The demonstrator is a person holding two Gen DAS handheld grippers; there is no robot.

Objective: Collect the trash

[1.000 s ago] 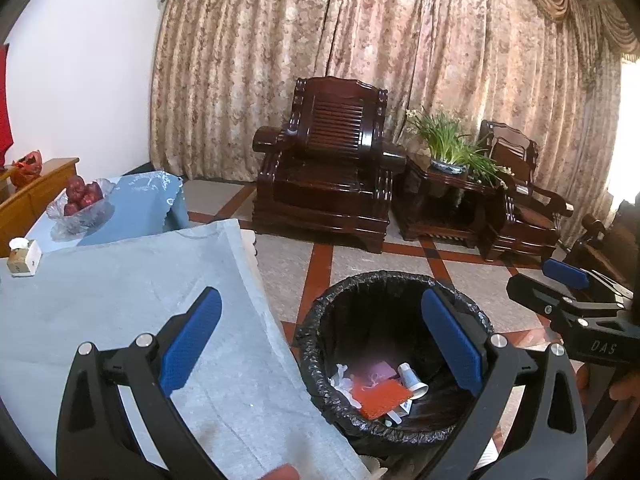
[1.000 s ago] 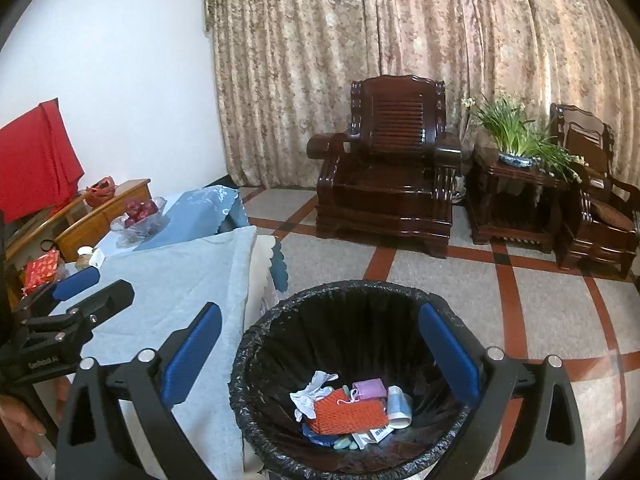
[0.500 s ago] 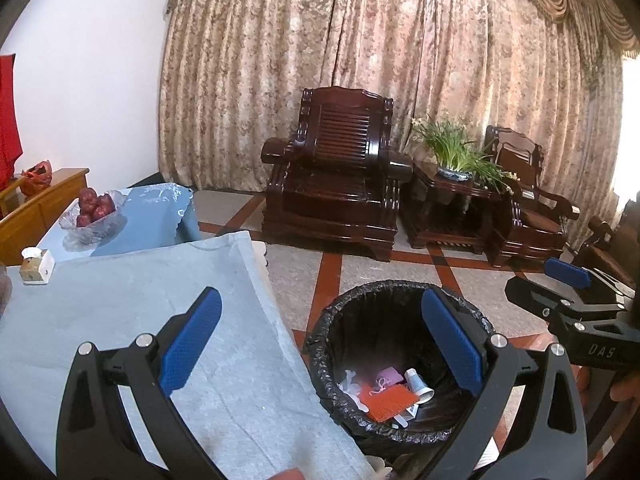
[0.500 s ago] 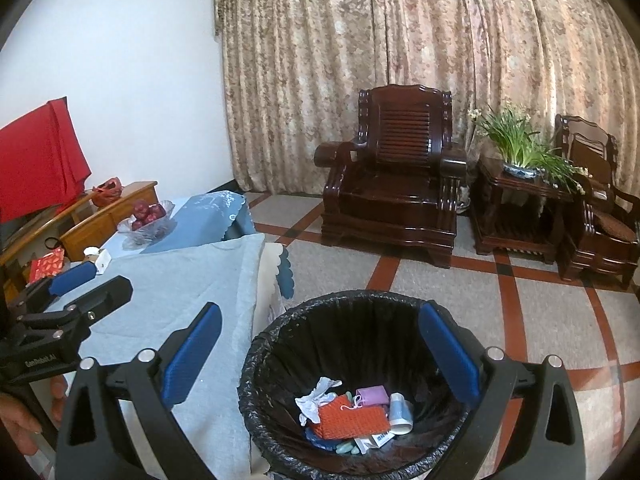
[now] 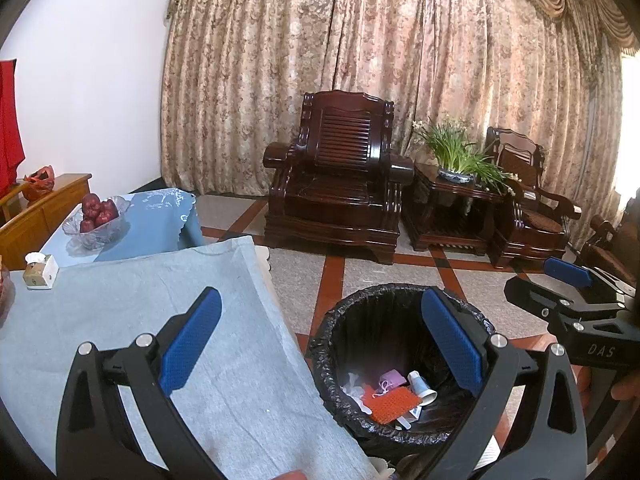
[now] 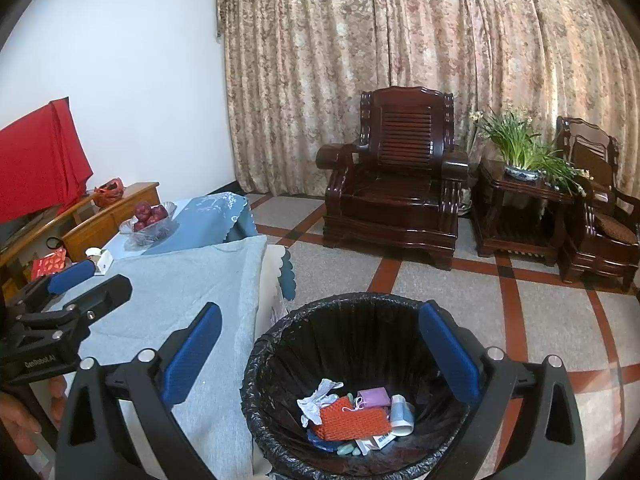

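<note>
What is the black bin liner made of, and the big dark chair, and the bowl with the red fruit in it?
Bin liner: seemingly thin plastic, black, crinkled, slightly shiny at the rim.
Armchair: probably solid wood, dark and polished; it shows glossy highlights and carved slats.
Fruit bowl: clear glass or clear plastic; you see through it.

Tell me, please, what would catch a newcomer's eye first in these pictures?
Probably the black-lined trash bin on the floor beside the table, with an orange mesh piece, crumpled tissue and small wrappers at its bottom. Both the left gripper and the right gripper stand open and empty above it. Behind, a dark carved wooden armchair sits before floral curtains, and a glass bowl of red fruit rests on the blue-covered table at left.
</note>
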